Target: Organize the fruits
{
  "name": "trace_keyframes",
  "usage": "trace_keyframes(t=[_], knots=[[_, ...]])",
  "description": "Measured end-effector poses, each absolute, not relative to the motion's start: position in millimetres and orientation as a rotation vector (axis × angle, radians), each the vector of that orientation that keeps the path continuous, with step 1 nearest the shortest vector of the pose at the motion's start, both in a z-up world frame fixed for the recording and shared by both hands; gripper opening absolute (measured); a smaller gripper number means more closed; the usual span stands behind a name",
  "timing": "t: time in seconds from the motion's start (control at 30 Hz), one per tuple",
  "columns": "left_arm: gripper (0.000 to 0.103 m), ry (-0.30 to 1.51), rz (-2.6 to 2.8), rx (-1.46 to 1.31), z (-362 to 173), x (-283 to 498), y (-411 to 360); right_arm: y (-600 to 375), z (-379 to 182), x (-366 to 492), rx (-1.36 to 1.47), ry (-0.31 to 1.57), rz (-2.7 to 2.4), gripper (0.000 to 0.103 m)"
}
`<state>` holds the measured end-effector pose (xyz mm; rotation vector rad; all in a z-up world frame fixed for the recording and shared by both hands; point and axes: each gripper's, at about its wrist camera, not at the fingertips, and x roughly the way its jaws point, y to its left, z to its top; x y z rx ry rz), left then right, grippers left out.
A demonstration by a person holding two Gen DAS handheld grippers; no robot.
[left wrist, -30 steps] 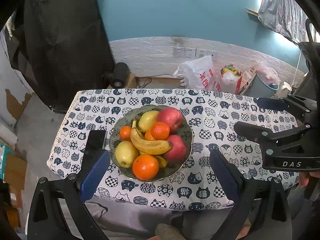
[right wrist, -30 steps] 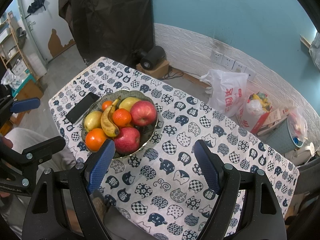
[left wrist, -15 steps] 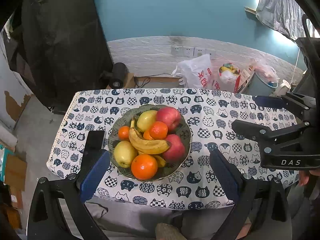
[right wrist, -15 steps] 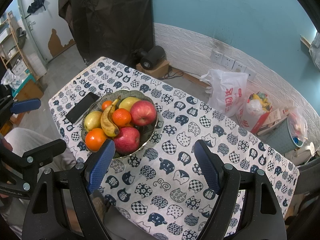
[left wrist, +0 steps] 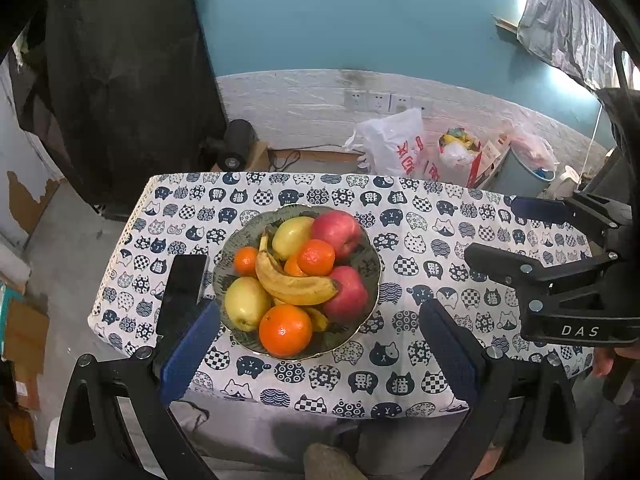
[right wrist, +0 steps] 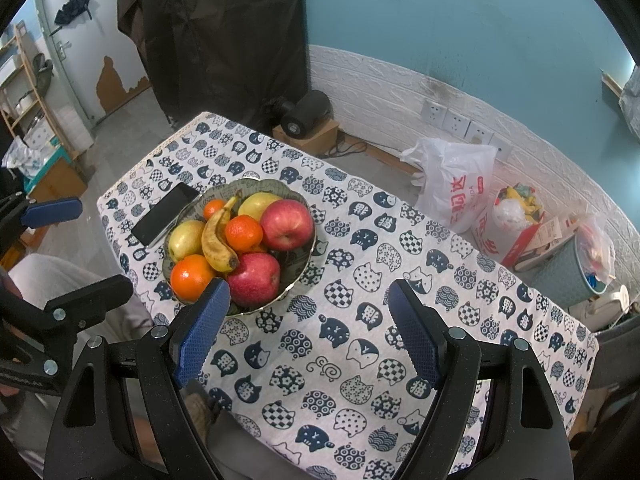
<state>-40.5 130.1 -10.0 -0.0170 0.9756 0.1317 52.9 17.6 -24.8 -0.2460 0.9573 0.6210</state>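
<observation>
A patterned bowl (left wrist: 362,250) (right wrist: 298,270) stands on the cat-print tablecloth (left wrist: 432,252), heaped with fruit: a banana (left wrist: 296,284) (right wrist: 214,240), two red apples (left wrist: 336,230) (right wrist: 286,224), two yellow-green pears (left wrist: 246,302), a big orange (left wrist: 285,330) (right wrist: 191,276) and smaller tangerines (left wrist: 316,257). My left gripper (left wrist: 318,346) is open and empty, hovering above the bowl's near side. My right gripper (right wrist: 308,326) is open and empty, above the cloth just right of the bowl. Each gripper shows at the edge of the other's view.
A black phone (left wrist: 186,276) (right wrist: 164,214) lies on the cloth just left of the bowl. Behind the table on the floor are a white plastic bag (left wrist: 394,148), a rubbish bin (right wrist: 568,272), a small black heater (left wrist: 236,150) and wall sockets.
The left wrist view has shifted slightly, the bowl drifting a little left and down in it. Both grippers stay open; the fruit has not moved.
</observation>
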Motion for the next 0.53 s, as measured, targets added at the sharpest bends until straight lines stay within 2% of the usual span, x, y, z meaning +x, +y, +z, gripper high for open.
trace_keyframes(t=[0.53], knots=[[0.100,0.974,0.130,-0.032,-8.9,-38.9,133.2,18.3,-24.6,53.1,-0.247,0.958,0.621,0.080]])
